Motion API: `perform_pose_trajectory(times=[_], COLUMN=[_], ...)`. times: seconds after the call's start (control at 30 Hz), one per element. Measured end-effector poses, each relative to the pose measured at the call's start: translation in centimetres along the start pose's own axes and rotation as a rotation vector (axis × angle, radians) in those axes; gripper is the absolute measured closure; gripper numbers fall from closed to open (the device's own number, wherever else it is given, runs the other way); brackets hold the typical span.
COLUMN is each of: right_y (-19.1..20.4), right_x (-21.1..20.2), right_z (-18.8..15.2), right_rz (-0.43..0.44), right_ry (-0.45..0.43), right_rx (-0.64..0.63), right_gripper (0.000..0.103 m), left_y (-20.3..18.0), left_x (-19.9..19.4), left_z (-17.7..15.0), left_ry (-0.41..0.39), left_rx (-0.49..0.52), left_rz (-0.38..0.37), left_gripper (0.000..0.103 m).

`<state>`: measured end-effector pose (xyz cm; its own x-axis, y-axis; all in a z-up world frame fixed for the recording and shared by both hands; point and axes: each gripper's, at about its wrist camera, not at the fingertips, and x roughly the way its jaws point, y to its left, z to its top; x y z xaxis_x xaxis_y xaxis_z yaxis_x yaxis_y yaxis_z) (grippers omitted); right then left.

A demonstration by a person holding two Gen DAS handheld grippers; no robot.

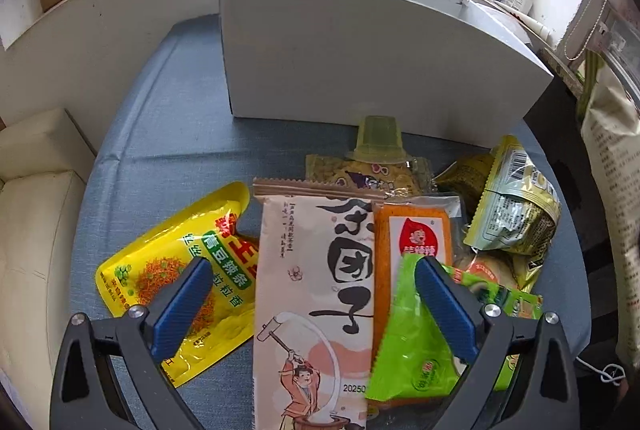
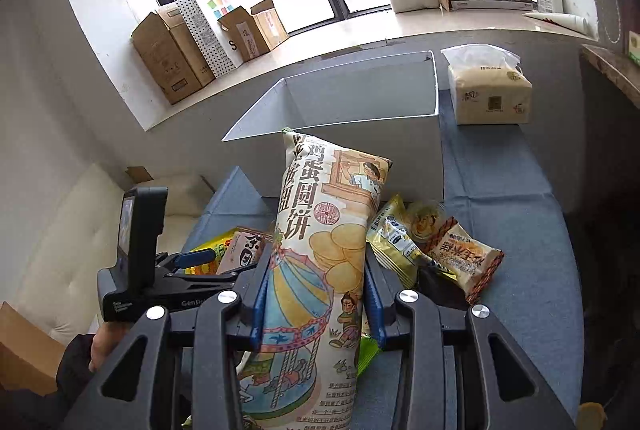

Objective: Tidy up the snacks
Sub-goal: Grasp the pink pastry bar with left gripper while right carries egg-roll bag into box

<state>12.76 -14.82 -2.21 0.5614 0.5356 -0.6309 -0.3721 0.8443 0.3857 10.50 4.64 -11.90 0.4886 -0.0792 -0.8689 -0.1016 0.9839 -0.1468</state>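
Right now the right gripper [image 2: 314,294] is pinching a tall egg-biscuit bag [image 2: 316,262] between its 2 blue pads, holding it upright above the blue cloth [image 2: 500,170], with the open white box [image 2: 360,102] just beyond. Meanwhile the left gripper [image 1: 314,280] hangs spread wide over the snack pile, its fingers either side of a long pink-and-white packet [image 1: 312,302], with a yellow pouch [image 1: 180,270] to the left and a green packet [image 1: 412,334] to the right.

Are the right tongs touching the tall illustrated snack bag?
Touching. The right wrist view shows both blue pads of the right tongs pressed against the sides of the tall illustrated snack bag, which is lifted above the pile.
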Motion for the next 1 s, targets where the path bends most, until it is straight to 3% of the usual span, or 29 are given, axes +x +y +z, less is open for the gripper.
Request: perform_pose_trajectory(times=[0.1,0.17,0.2,0.23,0.33,0.43,0.73,1.0], right_y=[-0.6,-0.8,-0.8,-0.8,-0.6,-0.4,-0.1,0.6], right_x=[0.6,0.7,0.8,0.9,0.8,0.6,0.1,-0.2], right_z=[-0.5,-0.7,-0.7,-0.7,-0.8,-0.8,-0.3,3.3], right_rz=[-0.002,-0.002,-0.002,0.001,0.005,0.008,0.001,-0.009], right_ry=[0.018,0.024,0.027,0.028,0.027,0.022,-0.005,-0.069], right_rx=[0.014,0.022,0.023,0.023,0.012,0.006,-0.005,-0.051], right_gripper=[0.061,0.061,0.061,0.061,0.061,0.061,0.061,0.061], left_y=[0.2,-0.2,-0.3,-0.3,-0.7,-0.8,-1.2,-1.8], left_x=[0.3,0.1,-0.3,-0.5,-1.0,-2.4,-10.5,-13.0], left_z=[-0.4,-0.6,-0.7,-0.6,-0.7,-0.9,0.0,5.4], left_ry=[0.0,-0.018,-0.03,-0.021,-0.024,-0.043,-0.224,-0.321], left_rx=[0.003,0.03,0.038,0.04,0.063,0.048,0.052,0.085], left_rz=[0.003,0.048,0.041,0.02,0.052,0.014,-0.033,-0.031], left_gripper=[0.001,0.016,0.036,0.045,0.045,0.045,0.045,0.045])
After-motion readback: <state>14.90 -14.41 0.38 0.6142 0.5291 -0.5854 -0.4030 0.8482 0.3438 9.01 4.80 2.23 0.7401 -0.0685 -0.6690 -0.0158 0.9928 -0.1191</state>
